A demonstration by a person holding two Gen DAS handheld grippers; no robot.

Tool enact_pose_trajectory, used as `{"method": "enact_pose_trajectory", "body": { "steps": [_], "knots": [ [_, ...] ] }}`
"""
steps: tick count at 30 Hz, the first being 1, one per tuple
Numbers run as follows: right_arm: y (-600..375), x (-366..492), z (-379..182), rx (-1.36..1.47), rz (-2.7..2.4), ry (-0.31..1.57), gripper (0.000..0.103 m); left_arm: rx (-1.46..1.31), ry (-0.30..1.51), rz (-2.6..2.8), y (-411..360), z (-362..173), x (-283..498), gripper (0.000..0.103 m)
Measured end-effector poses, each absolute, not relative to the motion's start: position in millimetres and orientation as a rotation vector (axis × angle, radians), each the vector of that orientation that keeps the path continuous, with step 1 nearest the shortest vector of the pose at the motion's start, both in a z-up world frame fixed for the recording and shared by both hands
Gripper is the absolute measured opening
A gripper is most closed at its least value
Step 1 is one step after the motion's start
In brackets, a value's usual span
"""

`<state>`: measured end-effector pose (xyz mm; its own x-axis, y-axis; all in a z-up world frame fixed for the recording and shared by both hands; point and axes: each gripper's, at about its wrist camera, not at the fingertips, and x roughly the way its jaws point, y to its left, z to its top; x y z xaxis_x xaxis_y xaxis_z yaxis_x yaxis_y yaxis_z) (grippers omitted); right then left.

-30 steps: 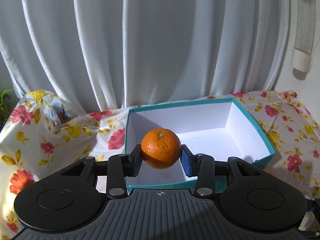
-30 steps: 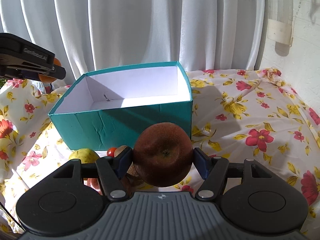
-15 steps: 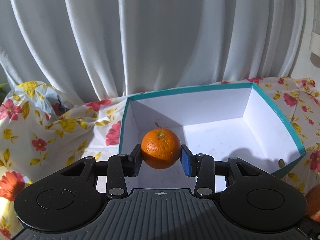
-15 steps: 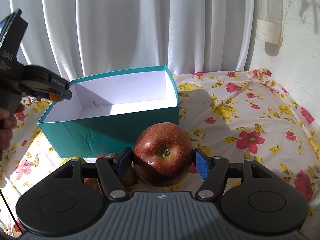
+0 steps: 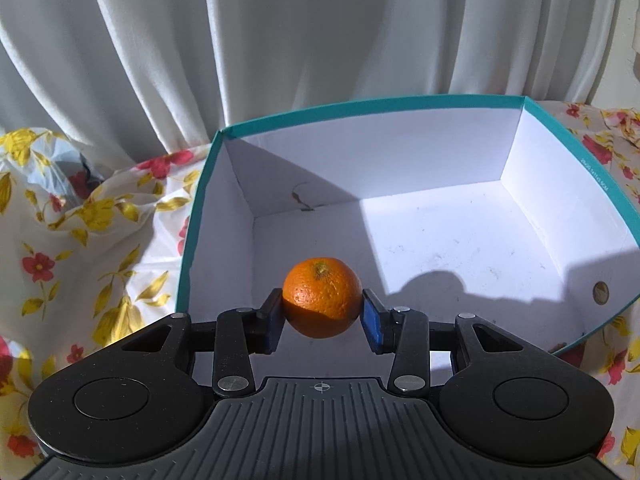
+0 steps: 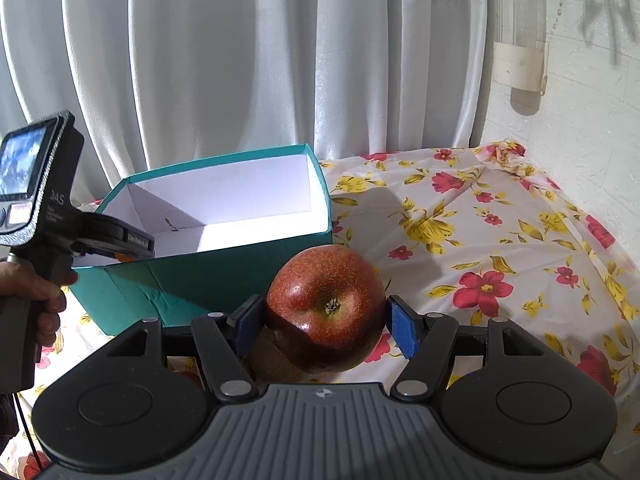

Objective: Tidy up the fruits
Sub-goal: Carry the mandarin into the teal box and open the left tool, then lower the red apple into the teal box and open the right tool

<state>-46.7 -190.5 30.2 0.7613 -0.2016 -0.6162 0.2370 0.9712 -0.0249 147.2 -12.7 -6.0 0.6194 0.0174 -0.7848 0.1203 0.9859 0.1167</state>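
My left gripper (image 5: 322, 320) is shut on an orange (image 5: 322, 302) and holds it over the near left part of an open teal box (image 5: 200, 216) with a white, empty inside. My right gripper (image 6: 326, 324) is shut on a red apple (image 6: 326, 308) and holds it above the floral cloth, in front of the box's right corner (image 6: 224, 280). In the right wrist view the left gripper (image 6: 100, 240) reaches over the box's left rim, held by a hand (image 6: 36, 288).
A floral tablecloth (image 6: 480, 240) covers the table. White curtains (image 6: 280, 60) hang behind the box. A brown fruit (image 6: 272, 360) lies under the apple, partly hidden, beside a small red fruit (image 6: 188, 376). A white wall (image 6: 580, 100) is at the right.
My left gripper has moved forward with the orange, from before the box's front wall to over its inside. My right gripper has risen and moved right with the apple.
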Motion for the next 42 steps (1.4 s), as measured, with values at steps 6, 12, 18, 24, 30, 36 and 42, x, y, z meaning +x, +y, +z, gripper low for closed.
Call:
{"method": "enact_pose_trajectory", "body": {
  "steps": [6,12,18,24,30,36,42],
  "knots": [
    [-191.1,-40.9,29.7,0.055,-0.237,0.662,0.066,0.161,0.915,-0.063,-11.7,-9.2,151.5,0.044],
    [-189.0,-36.1,30.7,0.048,-0.227,0.658,0.066,0.153,0.929,-0.069,-11.0,-10.8,154.6,0.044],
    [-187.7,-29.9,34.8,0.034,-0.215,0.64,0.066,0.15,0.941,-0.071,-11.2,-12.7,156.1,0.044],
    [-184.1,-24.9,38.1,0.02,-0.197,0.628,0.066,0.152,0.956,-0.074,-11.4,-15.4,158.3,0.045],
    [-181.6,-22.5,39.4,0.019,-0.19,0.622,0.066,0.144,0.971,-0.074,-11.7,-17.3,160.1,0.047],
    [-181.9,-22.8,40.0,0.02,-0.191,0.62,0.066,0.125,0.974,-0.11,-13.6,-12.7,157.0,0.067],
    [-184.4,-18.8,41.6,0.006,-0.194,0.614,0.066,0.101,0.808,-0.136,-9.9,31.7,118.2,0.102]
  ]
}}
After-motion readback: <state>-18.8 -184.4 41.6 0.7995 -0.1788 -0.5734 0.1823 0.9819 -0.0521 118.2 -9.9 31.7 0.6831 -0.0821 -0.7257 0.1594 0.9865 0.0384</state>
